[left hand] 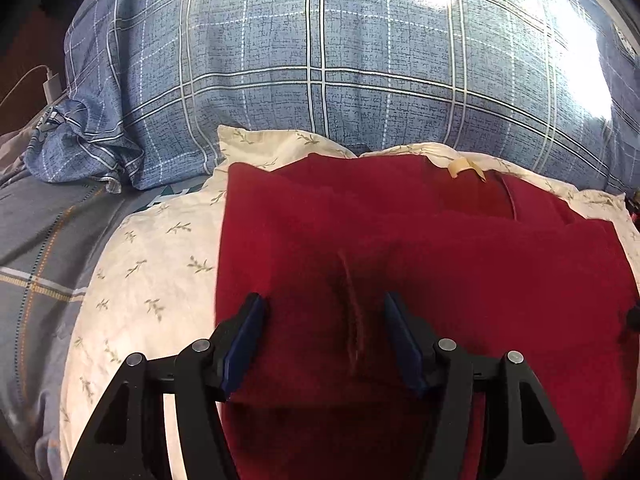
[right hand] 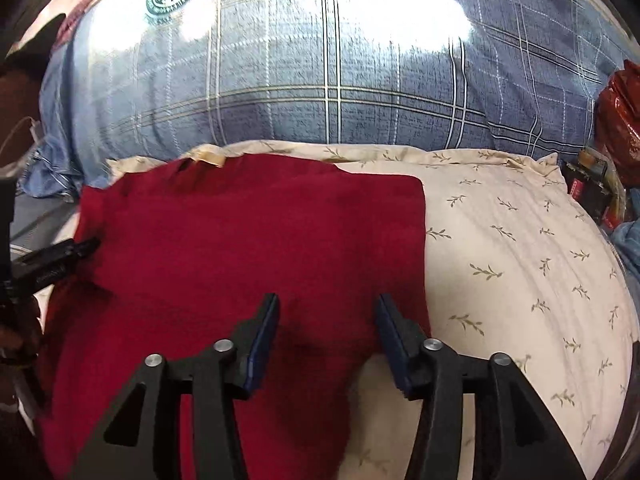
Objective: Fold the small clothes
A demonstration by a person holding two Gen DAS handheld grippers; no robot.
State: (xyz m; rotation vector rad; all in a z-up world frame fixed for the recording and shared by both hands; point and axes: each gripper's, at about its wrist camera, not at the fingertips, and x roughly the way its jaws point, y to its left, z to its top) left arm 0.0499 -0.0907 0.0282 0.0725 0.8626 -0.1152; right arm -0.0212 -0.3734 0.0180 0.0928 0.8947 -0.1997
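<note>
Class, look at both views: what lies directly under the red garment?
The red garment rests on a cream leaf-print pillow, visible around its edges. Whatever sits beneath the garment's middle is covered.

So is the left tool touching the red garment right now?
Cannot tell. In the left wrist view the open left tool frames the red garment with a ridge between its pads, but neither view plainly shows contact or a gap.

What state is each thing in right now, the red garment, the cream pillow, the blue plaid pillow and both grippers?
Red garment: lying flat on the cream pillow, partly folded, held by neither gripper.
Cream pillow: under the garment, right part bare.
Blue plaid pillow: behind the cream pillow, partly sunlit.
Left gripper: jaws open over the garment.
Right gripper: jaws open over the garment.
</note>
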